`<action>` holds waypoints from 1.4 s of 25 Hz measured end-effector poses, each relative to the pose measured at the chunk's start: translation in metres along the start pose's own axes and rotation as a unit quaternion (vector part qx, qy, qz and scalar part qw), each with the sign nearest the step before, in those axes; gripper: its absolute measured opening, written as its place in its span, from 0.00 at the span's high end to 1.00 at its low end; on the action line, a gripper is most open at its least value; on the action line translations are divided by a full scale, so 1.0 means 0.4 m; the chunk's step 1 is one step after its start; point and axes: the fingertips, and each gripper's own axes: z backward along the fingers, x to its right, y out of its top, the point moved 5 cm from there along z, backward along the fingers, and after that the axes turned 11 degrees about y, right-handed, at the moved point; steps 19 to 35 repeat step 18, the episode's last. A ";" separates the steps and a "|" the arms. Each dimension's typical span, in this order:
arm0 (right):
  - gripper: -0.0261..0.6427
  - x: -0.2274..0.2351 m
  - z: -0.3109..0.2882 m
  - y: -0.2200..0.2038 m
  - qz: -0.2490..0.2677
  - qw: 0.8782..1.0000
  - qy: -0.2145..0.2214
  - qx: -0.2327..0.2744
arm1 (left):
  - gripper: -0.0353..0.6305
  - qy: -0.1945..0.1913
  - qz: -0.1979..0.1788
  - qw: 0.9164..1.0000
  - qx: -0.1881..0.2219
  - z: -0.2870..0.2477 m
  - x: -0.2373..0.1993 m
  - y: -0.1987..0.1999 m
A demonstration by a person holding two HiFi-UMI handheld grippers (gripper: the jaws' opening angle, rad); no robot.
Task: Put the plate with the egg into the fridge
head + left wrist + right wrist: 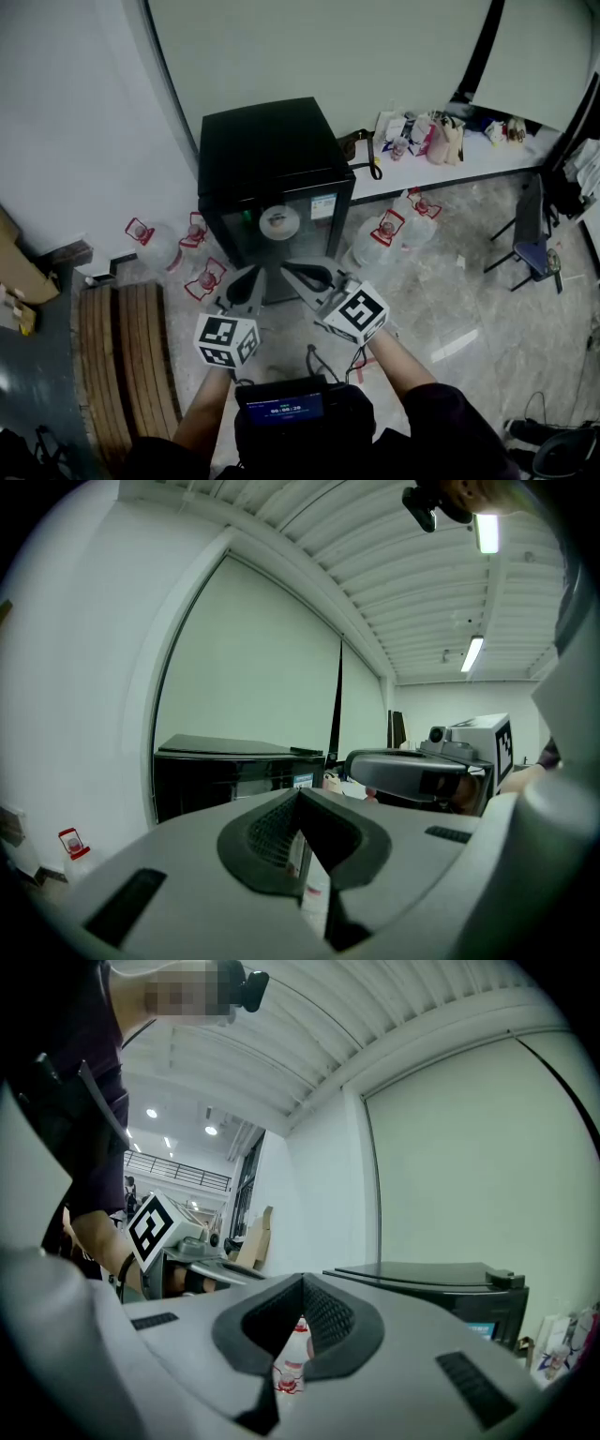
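Observation:
A black mini fridge point(270, 173) stands on the floor against the wall, its front door closed. A white plate with the egg point(278, 221) shows behind the dark front, inside the fridge. Both grippers hover just in front of the door, tips close together and pointing at it. My left gripper point(255, 276) is shut with nothing in it, and so is my right gripper point(298, 273). In the left gripper view the shut left gripper point(305, 855) faces the fridge point(225, 771). In the right gripper view the shut right gripper point(286, 1354) has the fridge point(441, 1288) to its right.
Several clear water jugs with red handles point(202, 277) stand on both sides of the fridge. A wooden bench point(127, 361) lies at the left, a cardboard box point(19, 272) beyond it. A low ledge with bags point(422, 136) runs at the back right, and a chair point(530, 239) stands at the right.

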 end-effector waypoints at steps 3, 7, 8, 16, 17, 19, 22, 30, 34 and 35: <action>0.95 0.003 0.007 -0.004 -0.002 1.000 -0.004 0.003 | 0.93 -0.002 0.001 1.000 -0.003 -0.004 0.004 -0.006; 0.95 0.004 0.019 -0.004 -0.004 1.000 -0.006 0.003 | 0.93 -0.002 0.000 1.000 -0.007 -0.004 0.011 -0.007; 0.95 0.004 0.022 -0.003 -0.004 1.000 -0.006 0.004 | 0.93 0.000 0.001 1.000 -0.007 -0.003 0.013 -0.006; 0.95 -0.007 0.044 0.005 -0.013 1.000 0.005 0.014 | 0.93 0.013 0.008 1.000 -0.008 0.005 0.049 -0.004; 0.95 -0.008 0.049 0.007 -0.014 1.000 0.006 0.017 | 0.93 0.014 0.008 1.000 -0.008 0.006 0.055 -0.004; 0.95 -0.009 0.053 0.009 -0.015 1.000 0.007 0.020 | 0.93 0.015 0.009 1.000 -0.007 0.006 0.061 -0.004; 0.95 -0.009 0.053 0.009 -0.015 1.000 0.007 0.020 | 0.93 0.015 0.009 1.000 -0.007 0.006 0.061 -0.004; 0.95 -0.009 0.053 0.009 -0.015 1.000 0.007 0.020 | 0.93 0.015 0.009 1.000 -0.007 0.006 0.061 -0.004; 0.95 -0.009 0.053 0.009 -0.015 1.000 0.007 0.020 | 0.93 0.015 0.009 1.000 -0.007 0.006 0.061 -0.004; 0.95 -0.009 0.053 0.009 -0.015 1.000 0.007 0.020 | 0.93 0.015 0.009 1.000 -0.007 0.006 0.061 -0.004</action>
